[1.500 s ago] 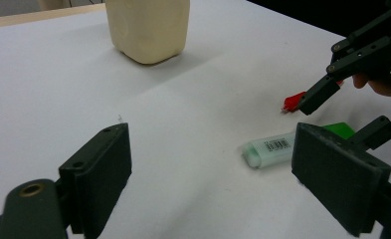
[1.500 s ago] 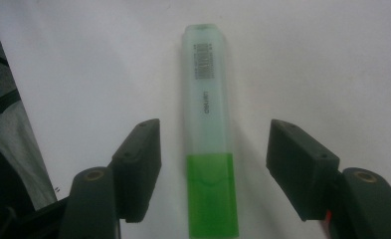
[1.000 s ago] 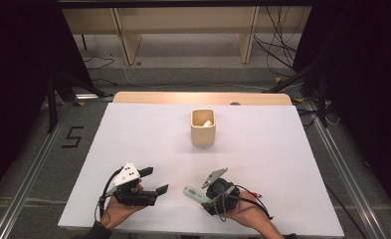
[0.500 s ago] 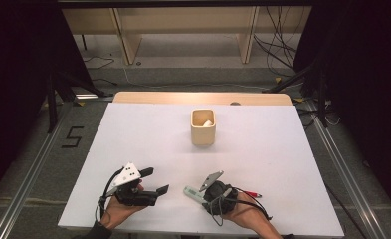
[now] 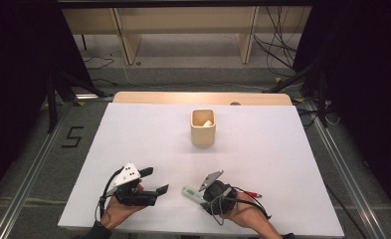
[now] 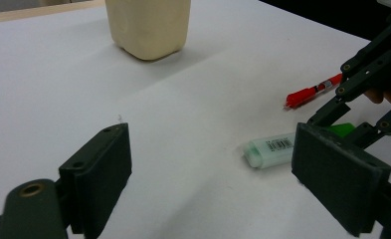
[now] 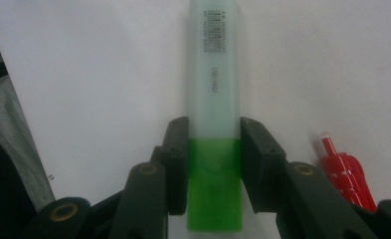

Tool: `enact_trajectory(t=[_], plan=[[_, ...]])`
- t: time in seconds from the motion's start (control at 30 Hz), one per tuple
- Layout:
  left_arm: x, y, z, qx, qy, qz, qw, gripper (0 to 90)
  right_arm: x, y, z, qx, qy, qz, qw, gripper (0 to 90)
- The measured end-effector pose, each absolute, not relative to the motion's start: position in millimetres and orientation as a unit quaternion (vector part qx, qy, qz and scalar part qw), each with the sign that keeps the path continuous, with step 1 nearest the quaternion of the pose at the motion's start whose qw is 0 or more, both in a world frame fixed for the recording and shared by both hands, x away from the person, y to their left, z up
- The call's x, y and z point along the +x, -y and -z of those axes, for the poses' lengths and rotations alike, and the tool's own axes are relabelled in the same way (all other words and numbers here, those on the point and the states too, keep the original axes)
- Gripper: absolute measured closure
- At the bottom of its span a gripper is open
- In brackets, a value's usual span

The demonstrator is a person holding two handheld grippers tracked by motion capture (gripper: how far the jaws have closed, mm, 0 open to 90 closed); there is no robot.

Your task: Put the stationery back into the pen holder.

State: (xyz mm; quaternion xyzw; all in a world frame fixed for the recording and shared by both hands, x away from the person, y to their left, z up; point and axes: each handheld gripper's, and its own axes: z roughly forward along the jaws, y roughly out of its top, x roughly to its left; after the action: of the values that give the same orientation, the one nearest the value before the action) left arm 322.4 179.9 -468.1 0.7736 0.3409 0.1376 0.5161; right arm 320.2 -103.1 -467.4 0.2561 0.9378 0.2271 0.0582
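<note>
The step in hand looks like the grasp of the highlighter (image 7: 214, 99): in the right gripper view the right gripper (image 7: 214, 144) has its two jaws pressed against either side of the marker, just where the pale cap end meets the green body, and they have just been closing onto it. The highlighter lies flat on the table (image 5: 282, 164), its green end running back between the jaws and its capped, barcoded end sticking out ahead of them. A red pen (image 7: 344, 172) lies just outside one jaw, close beside it but apart from the highlighter. The left gripper (image 6: 208, 169) rests near the table with its jaws wide apart and nothing between them; the highlighter's cap end lies ahead of them, nearer one jaw. Well beyond both grippers stands the cup (image 5: 203, 128), upright, with something pale inside that is too small to make out. Judging from this, the next move calls for a straight lift, keeping the clamp firm so the smooth barrel doesn't slip, and staying clear of the pen.
</note>
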Motion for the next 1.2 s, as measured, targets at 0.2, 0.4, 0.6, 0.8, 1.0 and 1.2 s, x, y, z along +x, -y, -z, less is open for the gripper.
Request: enact_trajectory(t=[0.2, 0.4, 0.6, 0.8, 1.0, 1.2], plan=[[322, -180, 468, 0.773, -0.342, -0.138, 0.517, 15.6, 322, 107, 463, 0.265, -0.93, -0.249, 0.054, 67.5], [323, -180, 468, 0.771, -0.344, -0.137, 0.517, 15.6, 328, 118, 456, 0.285, -0.914, -0.282, 0.063, 67.4], [323, -180, 468, 0.772, -0.345, -0.137, 0.516, 15.6, 332, 125, 450, 0.3, -0.896, -0.317, 0.077, 67.4], [323, -180, 468, 0.772, -0.345, -0.138, 0.516, 15.6, 333, 129, 447, 0.304, -0.884, -0.343, 0.095, 67.4], [323, -180, 468, 0.772, -0.345, -0.138, 0.515, 15.6, 333, 131, 444, 0.311, -0.873, -0.361, 0.103, 67.4], [323, -180, 468, 0.772, -0.346, -0.139, 0.515, 15.6, 333, 132, 443, 0.31, -0.872, -0.365, 0.106, 67.4]])
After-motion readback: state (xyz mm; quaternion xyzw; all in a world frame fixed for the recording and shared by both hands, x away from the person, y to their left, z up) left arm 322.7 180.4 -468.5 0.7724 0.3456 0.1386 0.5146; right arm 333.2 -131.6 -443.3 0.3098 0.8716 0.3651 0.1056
